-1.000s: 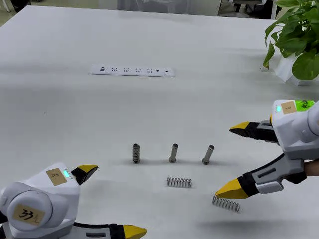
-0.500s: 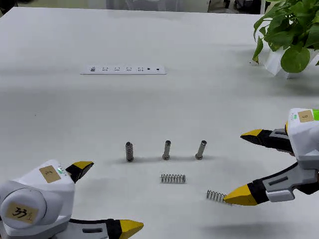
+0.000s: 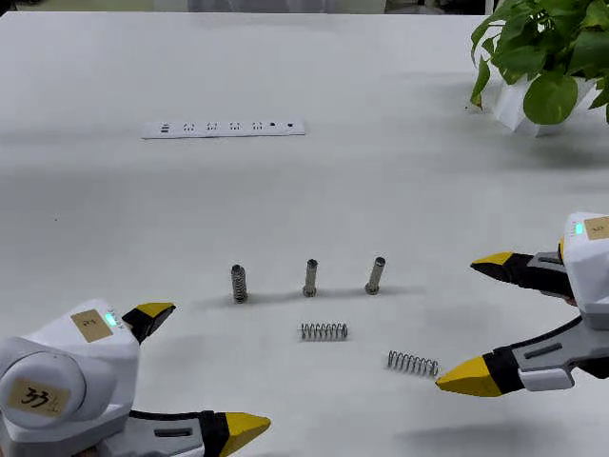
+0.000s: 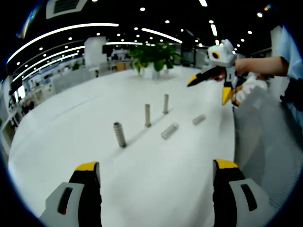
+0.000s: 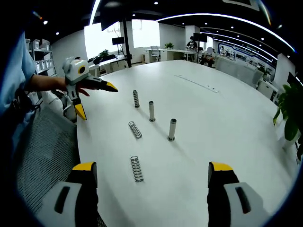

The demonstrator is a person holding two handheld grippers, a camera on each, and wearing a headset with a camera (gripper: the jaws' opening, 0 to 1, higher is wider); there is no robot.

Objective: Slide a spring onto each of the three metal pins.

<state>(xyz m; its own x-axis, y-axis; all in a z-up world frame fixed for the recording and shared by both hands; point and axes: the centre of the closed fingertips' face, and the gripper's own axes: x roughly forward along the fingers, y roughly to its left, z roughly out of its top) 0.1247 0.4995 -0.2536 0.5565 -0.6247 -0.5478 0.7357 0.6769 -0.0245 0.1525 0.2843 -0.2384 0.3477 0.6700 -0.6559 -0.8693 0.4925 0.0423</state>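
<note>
Three metal pins stand upright in a row on the white table. The left pin [image 3: 239,283] wears a spring; the middle pin [image 3: 310,277] and the right pin [image 3: 376,274] are bare. One loose spring [image 3: 324,330] lies flat in front of the middle pin. A second loose spring [image 3: 413,363] lies further right, just left of my right gripper's lower fingertip. My right gripper [image 3: 479,319] is open and holds nothing; its own view has this spring [image 5: 137,168] ahead of the open jaws. My left gripper [image 3: 198,371] stands open and empty at the near left, facing the pin with the spring [image 4: 120,134].
A white power strip [image 3: 224,128] lies flat at the back of the table. A leafy plant in a white pot [image 3: 542,57] stands at the back right. Bare tabletop [image 3: 400,190] stretches behind the pins.
My right gripper has drawn back to the right and nearer the table's front edge, uncovering the loose spring beside it. Springs and pins have stayed put; the head camera has shifted.
</note>
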